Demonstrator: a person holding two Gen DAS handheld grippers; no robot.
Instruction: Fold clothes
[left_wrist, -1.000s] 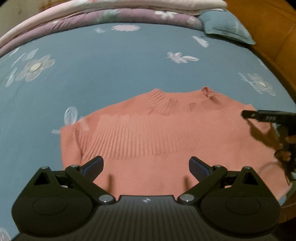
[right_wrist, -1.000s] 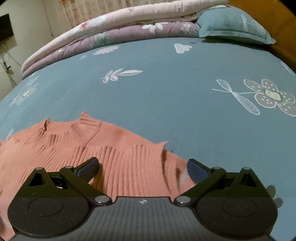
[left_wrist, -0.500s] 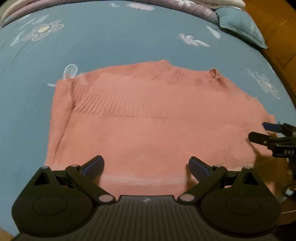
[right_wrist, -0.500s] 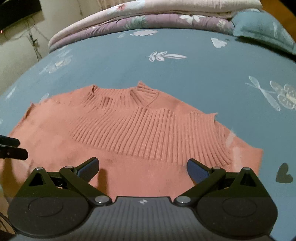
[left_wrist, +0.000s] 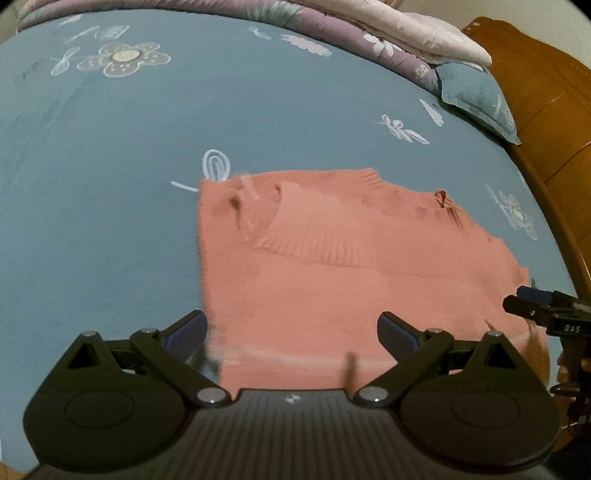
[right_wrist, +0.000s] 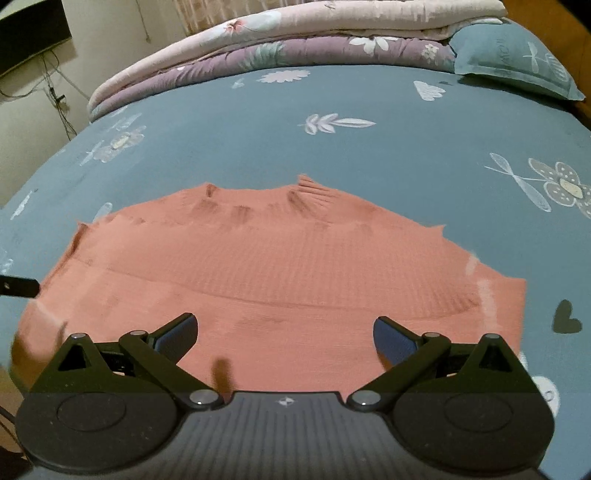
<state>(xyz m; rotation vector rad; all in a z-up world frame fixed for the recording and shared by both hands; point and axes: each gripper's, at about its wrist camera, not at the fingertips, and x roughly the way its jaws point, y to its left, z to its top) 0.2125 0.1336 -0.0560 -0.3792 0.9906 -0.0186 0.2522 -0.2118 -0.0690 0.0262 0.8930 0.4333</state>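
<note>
Two gaping tools, left tool (left_wrist: 291, 332) and right tool (right_wrist: 284, 334), above a pink sweater (right_wrist: 258, 273).

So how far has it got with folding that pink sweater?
Barely begun. Done: the pink sweater lies spread flat on the blue bedsheet. In hand: nothing; the left gripper and right gripper hover open above its near edge. Left: every fold, as none shows.

A blue bedsheet (right_wrist: 258, 122) printed with white flowers fills most of both views. Folded quilts (right_wrist: 280, 40) (pink over purple) lie along the top, a blue pillow (right_wrist: 513, 59) upper right beside a wooden headboard (left_wrist: 546, 85).
</note>
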